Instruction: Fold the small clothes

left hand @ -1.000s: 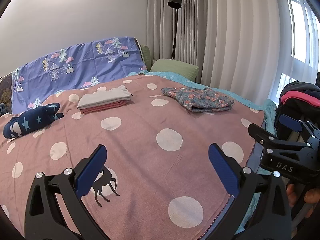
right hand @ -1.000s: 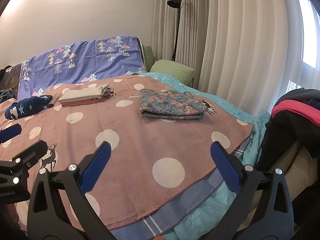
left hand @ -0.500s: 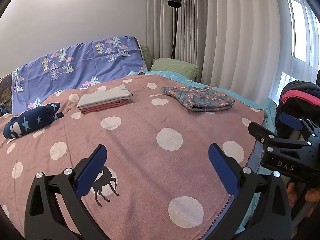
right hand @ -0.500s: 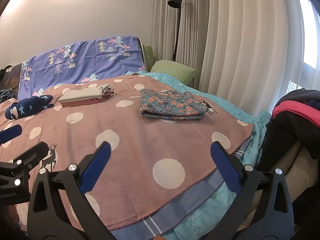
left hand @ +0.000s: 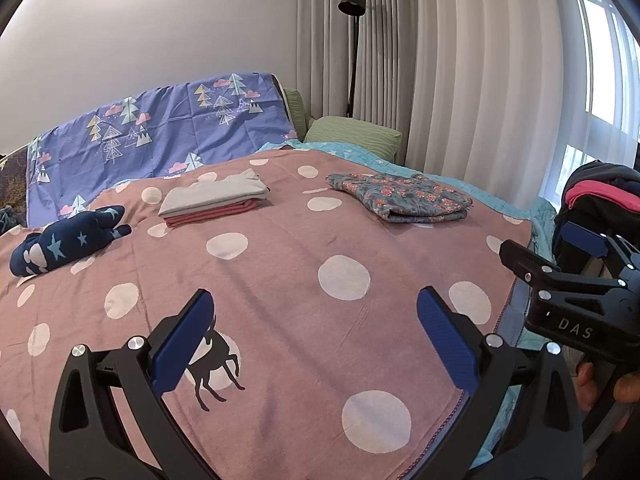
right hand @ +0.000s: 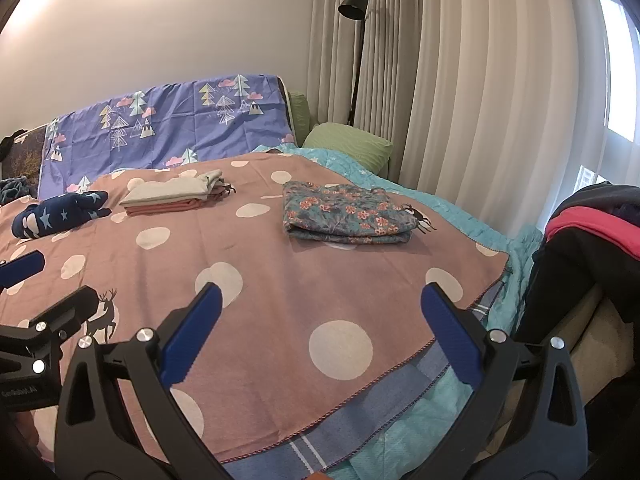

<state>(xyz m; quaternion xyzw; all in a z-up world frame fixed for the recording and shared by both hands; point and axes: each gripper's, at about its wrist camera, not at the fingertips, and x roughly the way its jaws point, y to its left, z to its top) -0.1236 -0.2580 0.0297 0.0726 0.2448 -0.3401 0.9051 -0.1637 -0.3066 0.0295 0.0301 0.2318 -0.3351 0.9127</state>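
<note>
A folded floral garment (left hand: 404, 198) (right hand: 346, 210) lies on the far right of the pink dotted blanket (left hand: 288, 280) (right hand: 280, 280). A folded grey and pink stack (left hand: 214, 198) (right hand: 172, 196) rests further left, and a navy star-print item (left hand: 66, 242) (right hand: 56, 214) lies at the left. My left gripper (left hand: 316, 340) hovers open over the blanket's near part, holding nothing. My right gripper (right hand: 320, 332) is open and empty near the blanket's right front edge. Each gripper shows at the side of the other's view.
A dark pile of clothes with a pink piece (left hand: 596, 196) (right hand: 592, 232) sits off the bed's right side. A green pillow (left hand: 354, 136), a purple tree-print cover (left hand: 160, 136), a floor lamp (right hand: 354, 4) and curtains stand behind. The teal bedspread (right hand: 460, 216) edges the blanket.
</note>
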